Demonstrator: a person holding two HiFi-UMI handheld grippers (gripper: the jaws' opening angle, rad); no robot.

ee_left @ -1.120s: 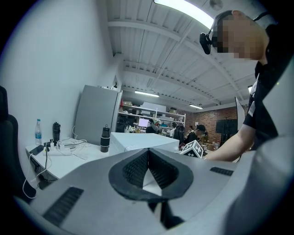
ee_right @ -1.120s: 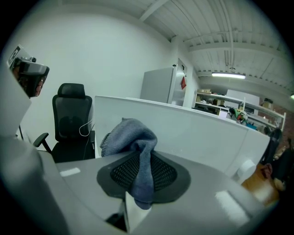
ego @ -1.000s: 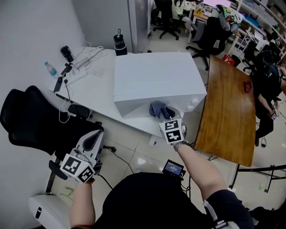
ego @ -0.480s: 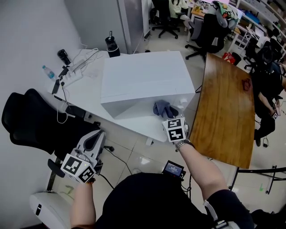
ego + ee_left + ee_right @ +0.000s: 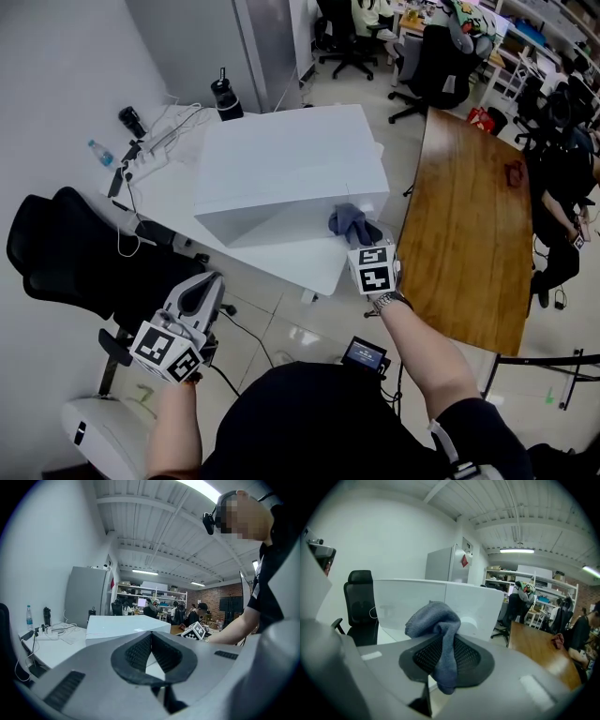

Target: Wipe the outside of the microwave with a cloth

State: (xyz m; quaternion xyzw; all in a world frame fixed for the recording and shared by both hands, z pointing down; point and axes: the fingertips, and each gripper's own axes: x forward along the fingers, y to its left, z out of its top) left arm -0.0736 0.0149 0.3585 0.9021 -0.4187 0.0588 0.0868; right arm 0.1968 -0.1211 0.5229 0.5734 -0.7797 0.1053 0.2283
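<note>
The right gripper point(image 5: 446, 657) has its 2 jaws clamped on a blue-grey cloth point(image 5: 437, 620): 1 fold runs down between the pads and hangs out below them, and the rest bunches up above the tips. Straight ahead of that bunch stands the white microwave point(image 5: 281, 155), a plain box on a white desk point(image 5: 173, 202). In the head view the cloth lies at the microwave's front face, near its right end and low down (whether it presses on the face cannot be told). The gripper comes in from the near right, tilted a little downward, its marker cube point(image 5: 373, 269) just behind the cloth.

The left gripper point(image 5: 151, 652) is closed with nothing in it, the 2 ribbed pads meeting at their tips. It hangs low at the left of the head view, over the floor beside a black chair point(image 5: 70, 248), well apart from the microwave, and points roughly level toward the microwave's left side.

On the desk behind the microwave lie a clear bottle point(image 5: 101, 150), a power strip point(image 5: 150, 157) with white cables, and a black flask point(image 5: 223, 94) at the back corner. A long wooden table point(image 5: 469, 216) stands to the right of the desk
</note>
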